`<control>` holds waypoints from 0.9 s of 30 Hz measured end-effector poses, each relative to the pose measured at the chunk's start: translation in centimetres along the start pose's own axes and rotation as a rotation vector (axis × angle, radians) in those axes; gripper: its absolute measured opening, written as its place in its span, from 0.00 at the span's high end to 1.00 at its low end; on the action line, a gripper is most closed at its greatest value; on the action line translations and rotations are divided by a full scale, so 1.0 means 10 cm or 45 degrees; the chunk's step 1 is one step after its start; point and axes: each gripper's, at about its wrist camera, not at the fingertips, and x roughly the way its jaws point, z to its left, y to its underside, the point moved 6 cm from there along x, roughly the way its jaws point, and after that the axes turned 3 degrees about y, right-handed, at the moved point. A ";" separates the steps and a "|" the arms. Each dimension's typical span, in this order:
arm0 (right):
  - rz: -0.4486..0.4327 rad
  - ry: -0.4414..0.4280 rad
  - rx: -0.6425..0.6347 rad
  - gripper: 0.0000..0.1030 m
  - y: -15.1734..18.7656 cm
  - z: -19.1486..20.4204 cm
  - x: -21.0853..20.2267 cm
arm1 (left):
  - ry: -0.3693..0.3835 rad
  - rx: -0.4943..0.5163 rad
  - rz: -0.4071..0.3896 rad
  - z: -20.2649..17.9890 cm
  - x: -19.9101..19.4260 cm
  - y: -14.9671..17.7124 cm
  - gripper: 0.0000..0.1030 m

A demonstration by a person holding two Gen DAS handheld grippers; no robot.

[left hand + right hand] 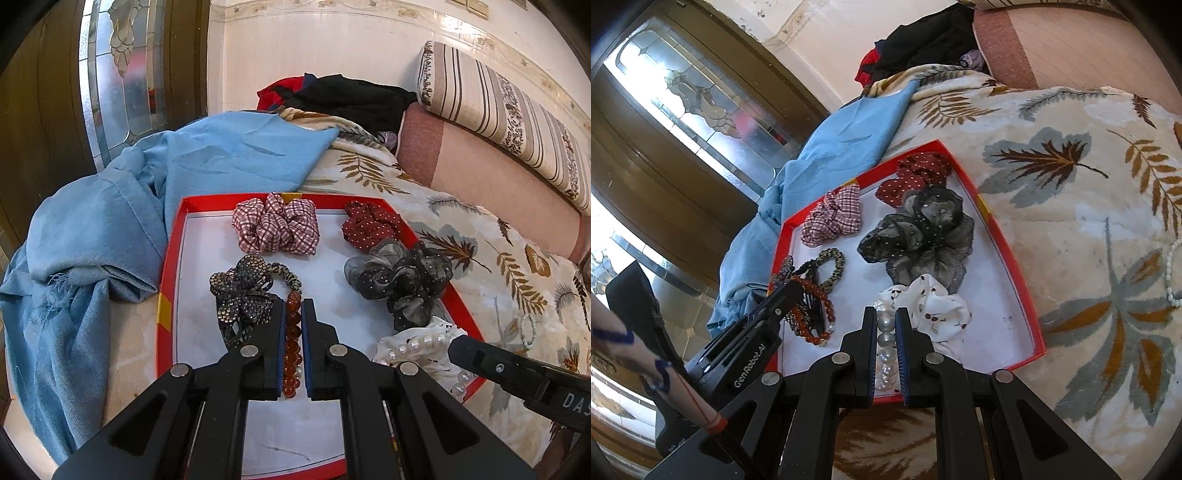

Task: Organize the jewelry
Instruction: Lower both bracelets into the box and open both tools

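A red-rimmed tray (170,258) (1015,266) with a white floor lies on the bed. My left gripper (293,304) is shut on an amber bead bracelet (292,347) (816,295) over the tray's near left part. My right gripper (886,314) is shut on a pearl bracelet (886,343) (417,345) at the tray's near right, beside a white scrunchie (942,310). In the tray also lie a checked scrunchie (275,223), a dotted red scrunchie (371,223), a black organza scrunchie (402,277), a rhinestone flower clip (240,291) and a leopard-print hair tie (833,266).
The bed has a leaf-print blanket (1071,184). A blue cloth (110,229) lies bunched against the tray's left side. A string of small white beads (1172,273) rests on the blanket right of the tray. Dark clothes (351,96) and a striped bolster (498,110) lie behind.
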 end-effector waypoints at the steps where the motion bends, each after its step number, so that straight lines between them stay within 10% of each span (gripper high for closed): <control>1: 0.000 0.003 0.002 0.89 0.00 -0.01 0.00 | 0.001 0.003 0.001 -0.01 0.00 0.00 0.93; 27: 0.003 0.048 0.029 0.89 0.01 -0.24 0.04 | -0.005 0.060 0.029 -0.19 0.12 0.03 0.93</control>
